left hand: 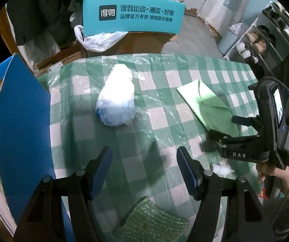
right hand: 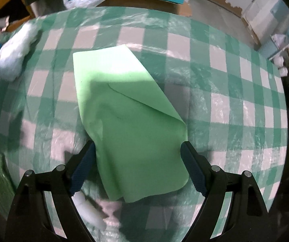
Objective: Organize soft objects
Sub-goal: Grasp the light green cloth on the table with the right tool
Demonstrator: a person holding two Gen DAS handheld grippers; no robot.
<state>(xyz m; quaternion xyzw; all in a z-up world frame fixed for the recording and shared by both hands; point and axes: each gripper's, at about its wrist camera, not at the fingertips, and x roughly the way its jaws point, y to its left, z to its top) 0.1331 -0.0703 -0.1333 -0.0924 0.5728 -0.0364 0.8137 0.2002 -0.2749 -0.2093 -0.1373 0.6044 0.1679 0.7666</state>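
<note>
A light green cloth (right hand: pixel 128 121) lies folded on the green checked table (right hand: pixel 235 92). My right gripper (right hand: pixel 137 163) is open with its jaws on either side of the cloth's near end. In the left wrist view the cloth (left hand: pixel 209 102) lies at the right, with the right gripper (left hand: pixel 223 129) over its near end. A white stuffed plastic bag (left hand: pixel 116 98) lies mid-table; in the right wrist view it (right hand: pixel 15 54) is at the far left. My left gripper (left hand: pixel 144 169) is open and empty above the table. A green scouring sponge (left hand: pixel 150 221) lies below it.
A blue box wall (left hand: pixel 23 133) stands at the table's left. A teal cardboard box (left hand: pixel 132 16) and a loose plastic bag (left hand: pixel 98 40) sit beyond the far edge. A shoe rack (left hand: pixel 265 40) stands at the right. A small white fluff (left hand: pixel 223 168) lies near the right hand.
</note>
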